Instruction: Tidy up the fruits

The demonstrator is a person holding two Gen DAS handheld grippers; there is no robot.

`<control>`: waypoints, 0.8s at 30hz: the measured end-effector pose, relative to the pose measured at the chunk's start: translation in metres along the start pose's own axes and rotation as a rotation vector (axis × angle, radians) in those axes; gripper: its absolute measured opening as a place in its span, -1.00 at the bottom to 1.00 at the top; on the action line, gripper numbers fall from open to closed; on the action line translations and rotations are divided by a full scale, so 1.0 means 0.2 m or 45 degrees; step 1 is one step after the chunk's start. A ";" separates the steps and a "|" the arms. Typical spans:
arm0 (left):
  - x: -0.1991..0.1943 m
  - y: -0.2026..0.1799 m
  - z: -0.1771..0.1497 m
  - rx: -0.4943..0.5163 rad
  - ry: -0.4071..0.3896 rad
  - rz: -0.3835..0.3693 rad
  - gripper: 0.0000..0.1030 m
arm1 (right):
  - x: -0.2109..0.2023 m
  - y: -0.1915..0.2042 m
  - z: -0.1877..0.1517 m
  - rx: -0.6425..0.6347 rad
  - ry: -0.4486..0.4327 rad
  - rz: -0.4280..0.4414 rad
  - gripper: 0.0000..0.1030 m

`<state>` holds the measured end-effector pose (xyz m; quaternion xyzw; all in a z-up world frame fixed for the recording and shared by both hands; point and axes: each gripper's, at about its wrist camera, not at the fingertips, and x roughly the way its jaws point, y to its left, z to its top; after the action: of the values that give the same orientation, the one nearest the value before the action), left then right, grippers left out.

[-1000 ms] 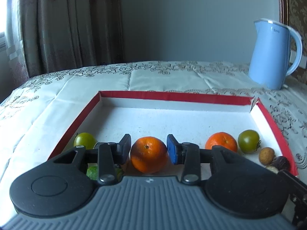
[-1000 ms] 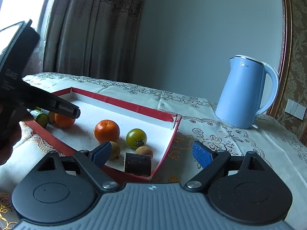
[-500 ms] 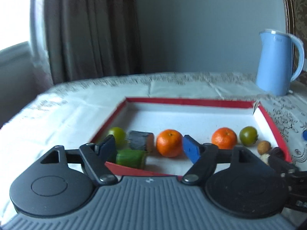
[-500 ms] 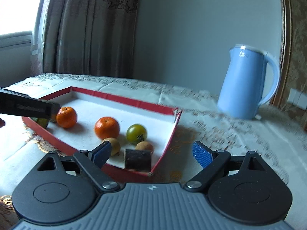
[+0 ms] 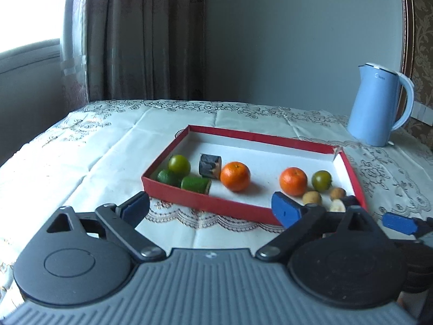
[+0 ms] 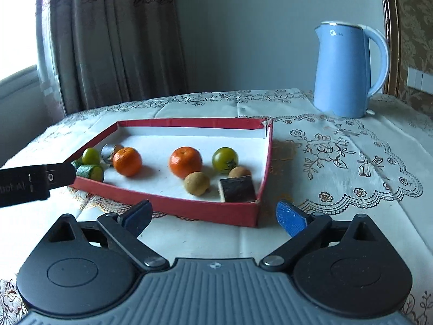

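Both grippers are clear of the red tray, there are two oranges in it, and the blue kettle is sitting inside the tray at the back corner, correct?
Not quite. The blue kettle stands outside the red tray, on the tablecloth behind its far right corner; the right wrist view shows the gap. The rest holds: two oranges lie in the tray, and the left gripper and right gripper are clear of it, jaws opening on nothing.

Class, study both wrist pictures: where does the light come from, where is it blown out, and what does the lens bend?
Left wrist view: daylight enters from the window, washed out to white, bleaching the tablecloth beside it; the oranges cast soft shadows rightward. Right wrist view: the same glare at the left edge; the fisheye curves the gold frame behind the kettle; the box stays sharp.
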<state>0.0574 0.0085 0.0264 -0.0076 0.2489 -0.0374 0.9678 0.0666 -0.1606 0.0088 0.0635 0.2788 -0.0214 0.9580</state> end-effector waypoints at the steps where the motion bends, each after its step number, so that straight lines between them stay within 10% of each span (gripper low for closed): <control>1: -0.02 0.00 0.00 0.000 -0.005 0.003 0.94 | 0.00 0.02 0.00 -0.012 -0.003 -0.025 0.92; 24: -0.13 -0.01 -0.03 0.049 -0.089 0.077 1.00 | -0.02 0.16 -0.01 -0.049 -0.041 -0.136 0.92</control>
<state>0.0319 0.0082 0.0326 0.0174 0.2141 -0.0127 0.9766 0.0642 -0.1277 0.0126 0.0297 0.2668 -0.0683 0.9609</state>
